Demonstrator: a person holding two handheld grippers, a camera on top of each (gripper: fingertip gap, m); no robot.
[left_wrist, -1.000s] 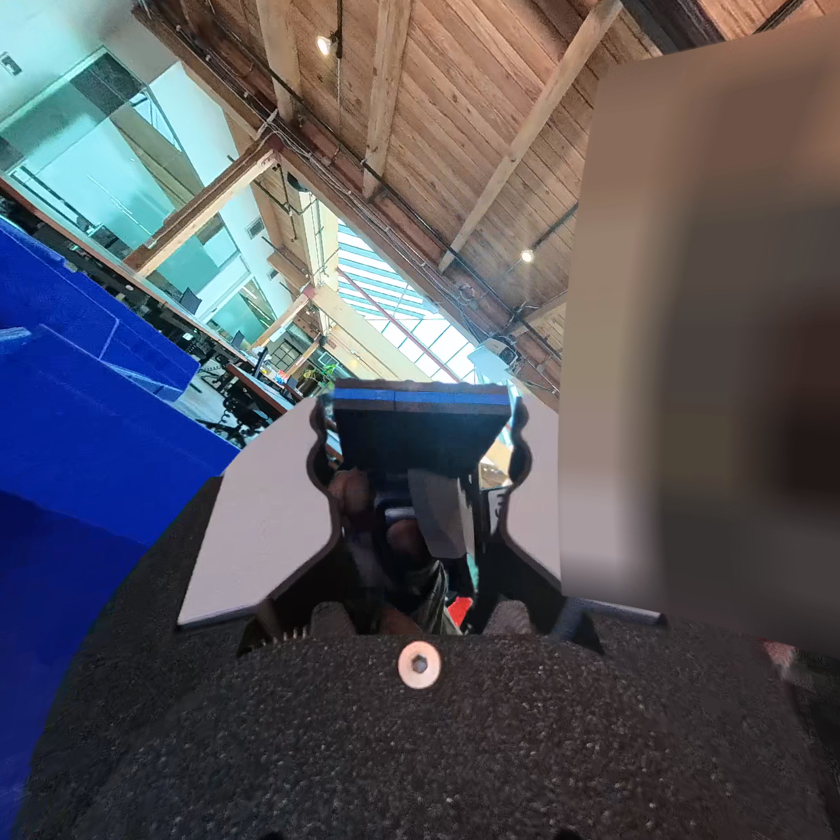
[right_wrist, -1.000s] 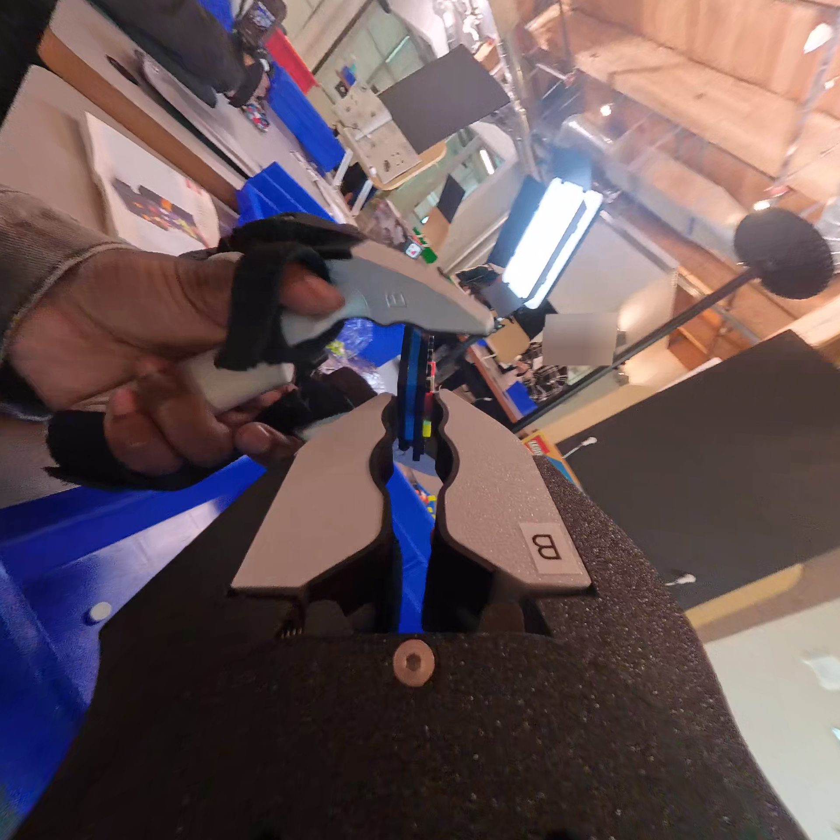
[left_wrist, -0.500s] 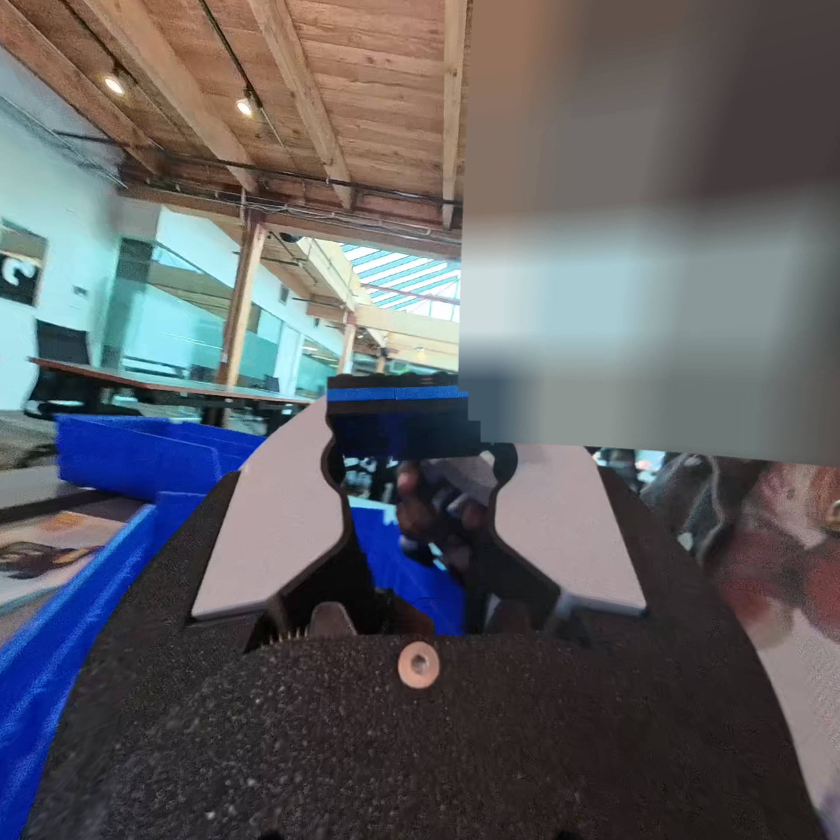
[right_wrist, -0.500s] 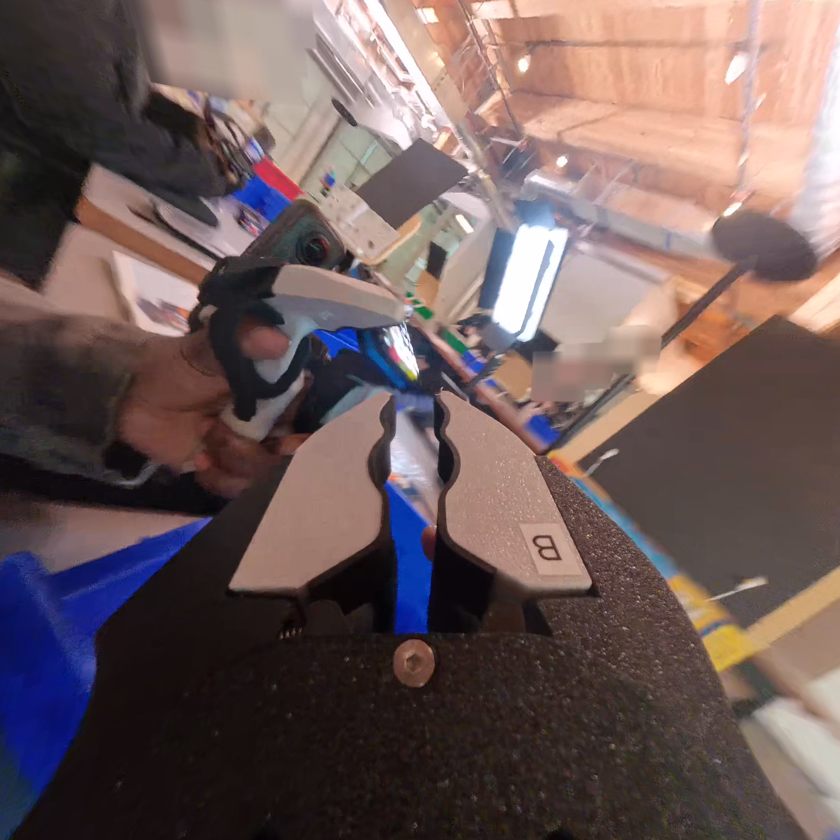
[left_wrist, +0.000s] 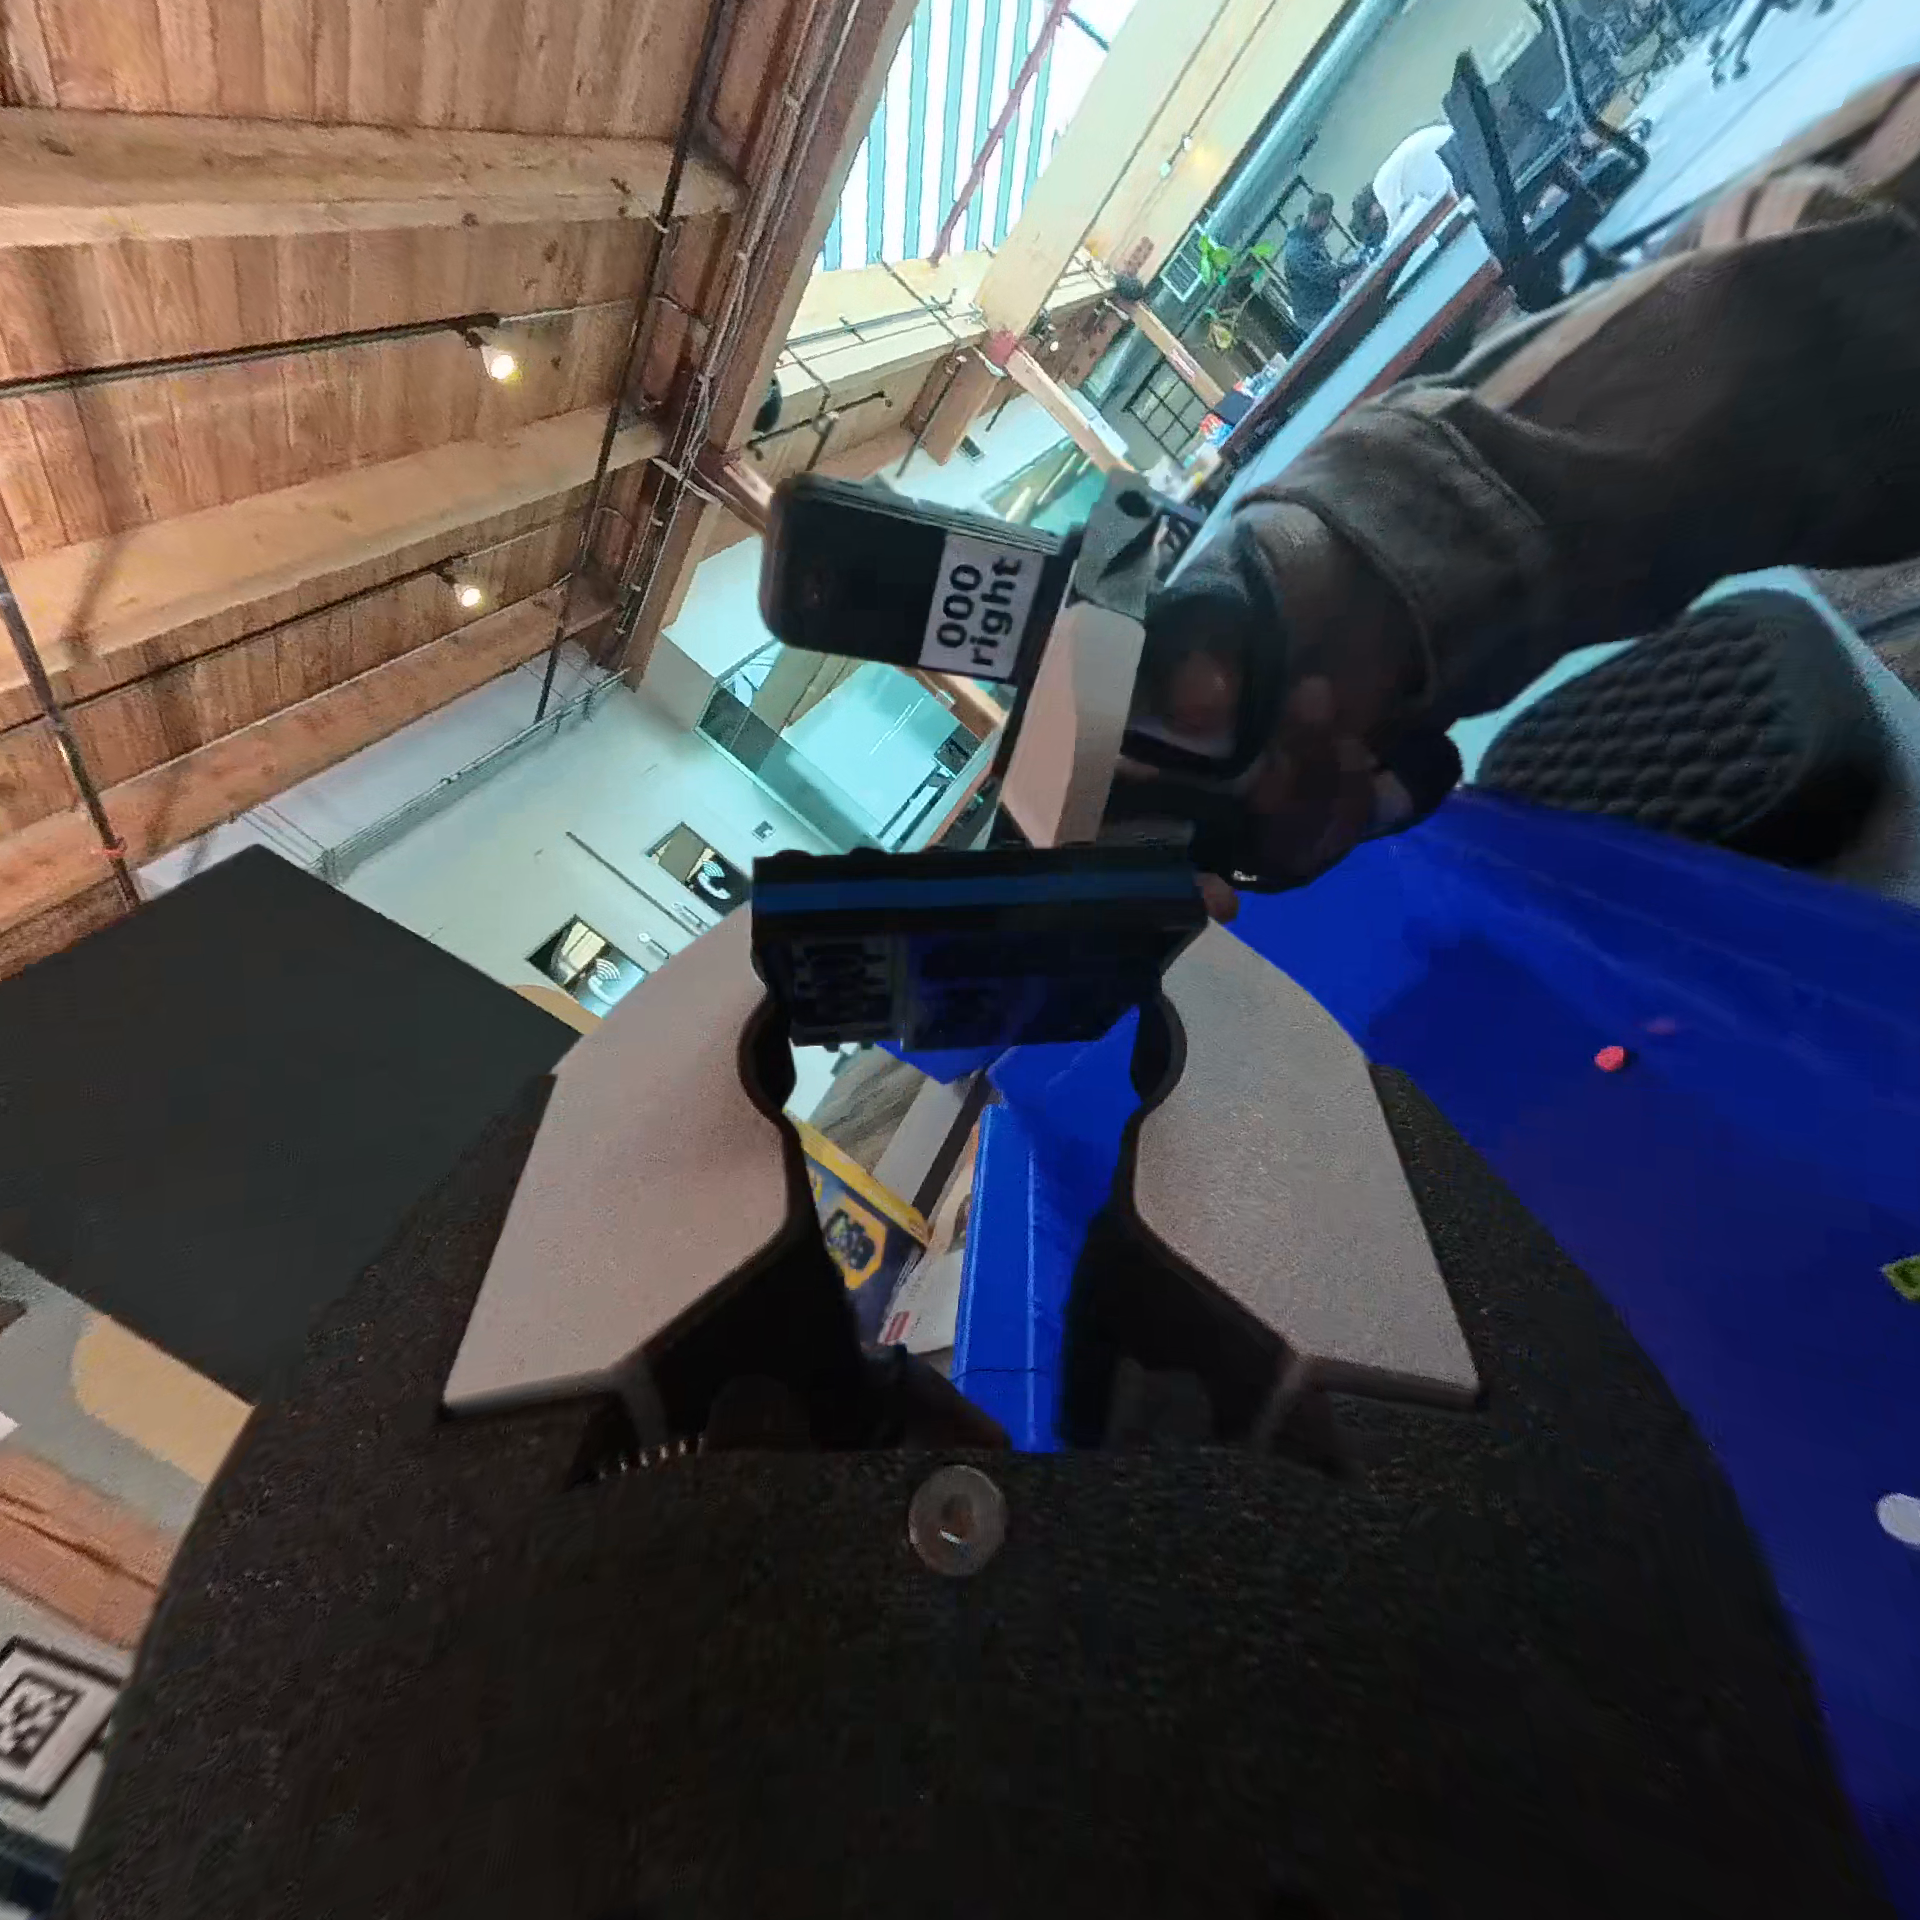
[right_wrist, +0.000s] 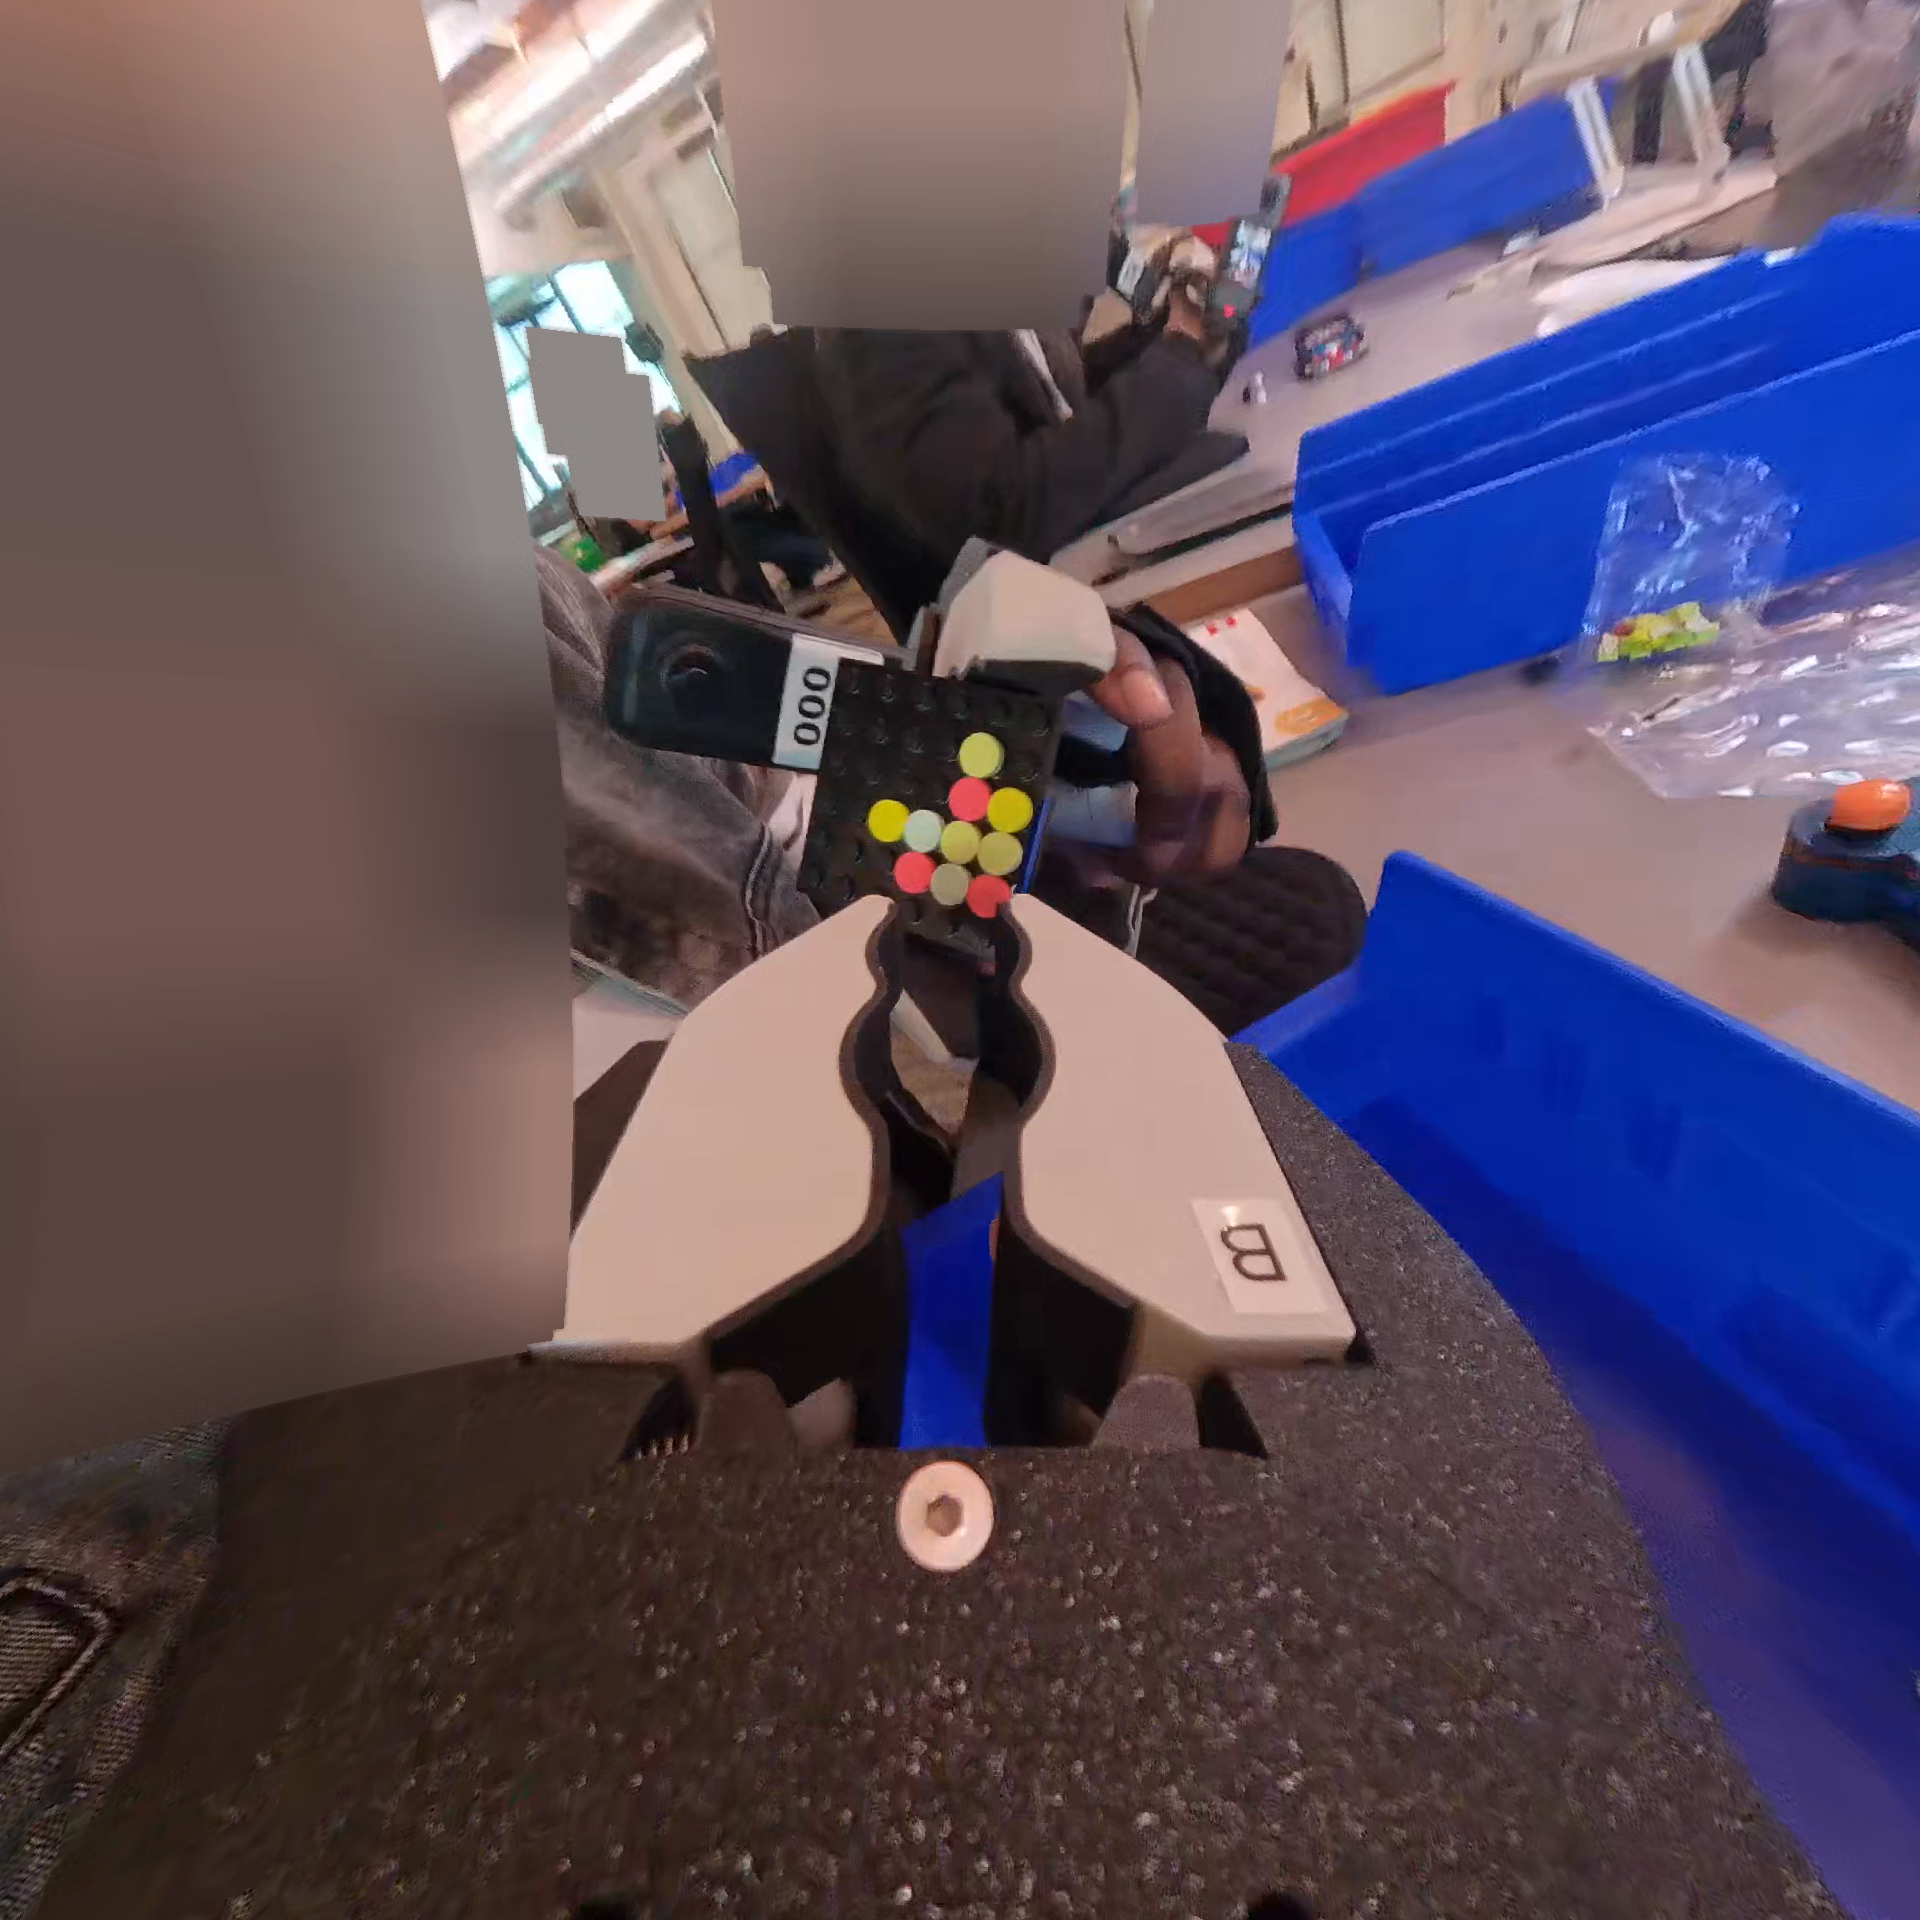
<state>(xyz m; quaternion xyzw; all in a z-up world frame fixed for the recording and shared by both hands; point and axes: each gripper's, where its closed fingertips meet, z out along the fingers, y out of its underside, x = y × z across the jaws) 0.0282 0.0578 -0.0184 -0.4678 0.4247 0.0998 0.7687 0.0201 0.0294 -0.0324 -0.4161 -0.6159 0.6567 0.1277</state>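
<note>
- While the left claw (left_wrist: 961, 1003) keeps its fingers clamped on the two ends of the plate (left_wrist: 971, 940), as it did a second ago, everything round it has swung: its camera has rolled over, so the wooden ceiling (left_wrist: 312, 312) now sits to one side and the blue bin (left_wrist: 1610, 1143) to the other.
- Half a second back, the right claw's gap was empty and the left one stood off to its side. Now the right claw (right_wrist: 951, 930) has come round to face the plate's studded side, with a cluster of yellow, red and pale dots (right_wrist: 956, 821) turned towards it.
- From the left view the right claw shows just beyond the plate, one grey finger reaching down to its far edge, the person's hand (left_wrist: 1278, 727) behind it.
- Its fingers stand close together with the plate's lower corner between the tips; whether they pinch it or only touch it, I cannot tell.
- So the plate is up in the air between the two claws, above the bin's wall (right_wrist: 1558, 1122), carried by the left.
- Off on the table lie a clear bag (right_wrist: 1714, 644) and an orange-topped gadget (right_wrist: 1855, 862), both well apart from the claws.
</note>
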